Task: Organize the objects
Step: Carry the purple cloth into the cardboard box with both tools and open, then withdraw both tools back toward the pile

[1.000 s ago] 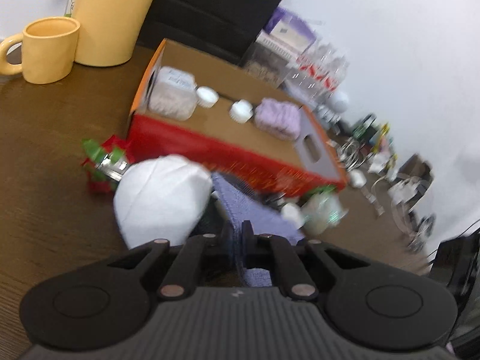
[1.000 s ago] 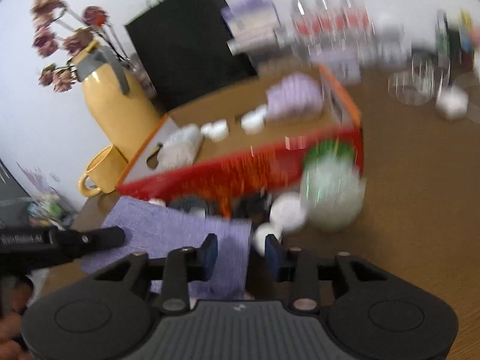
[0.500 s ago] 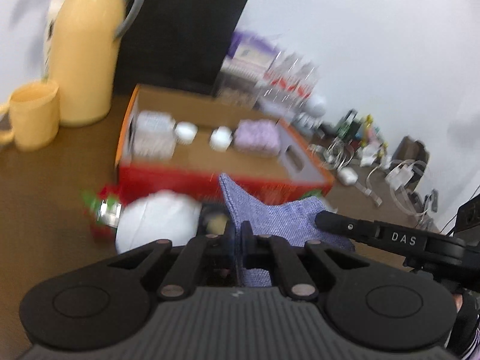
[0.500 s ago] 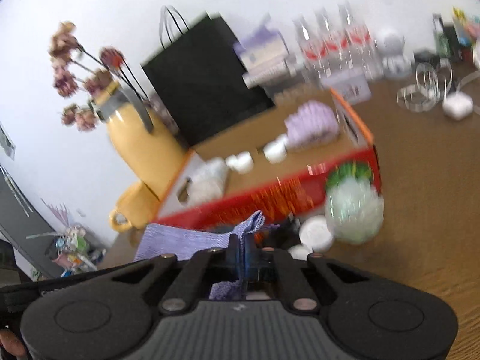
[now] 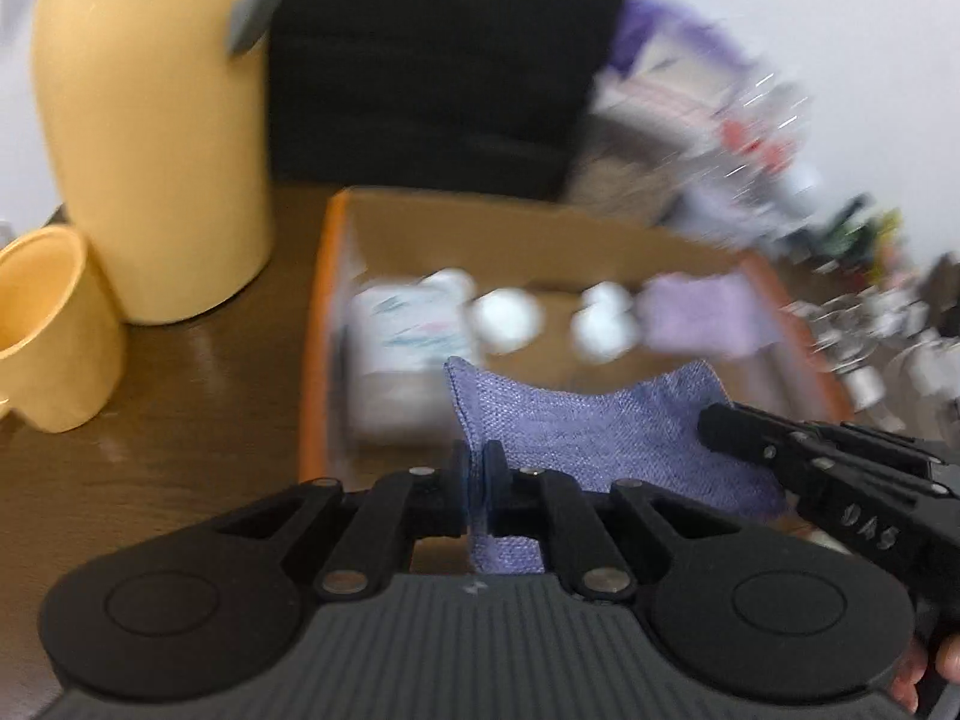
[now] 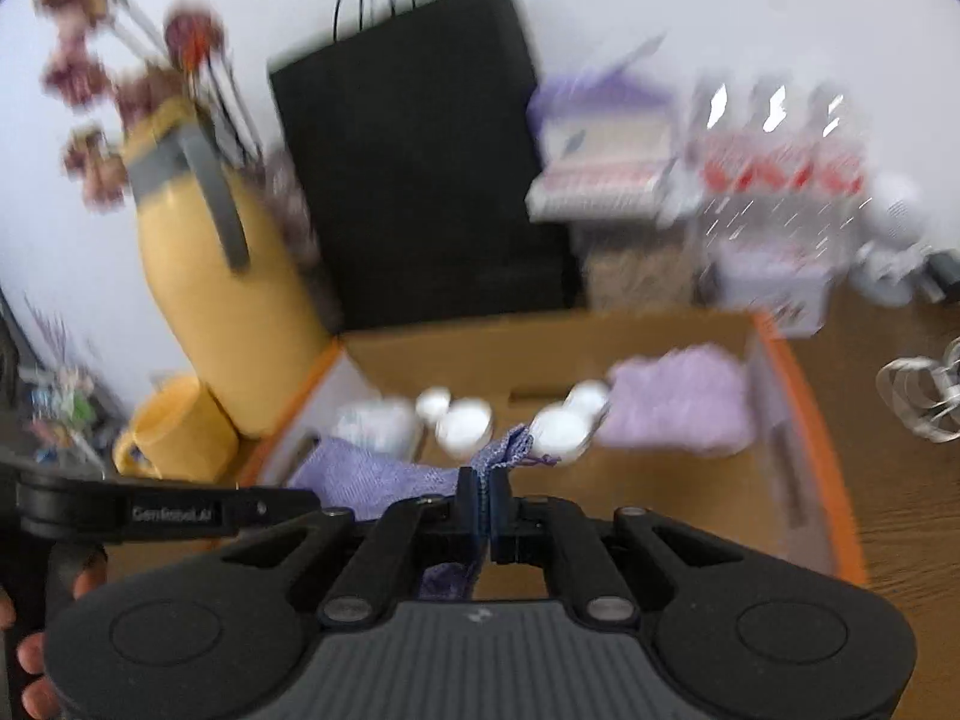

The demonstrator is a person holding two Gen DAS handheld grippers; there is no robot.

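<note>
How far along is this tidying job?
Partly done: white cups and a lilac bundle already sit in the cardboard box. In hand: both grippers, left and right, pinch a purple cloth over the box. Left: lowering it in.

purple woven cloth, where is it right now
The purple woven cloth hangs stretched between the left gripper and the right gripper, each shut on an edge, above the near side of the orange-rimmed cardboard box.
</note>
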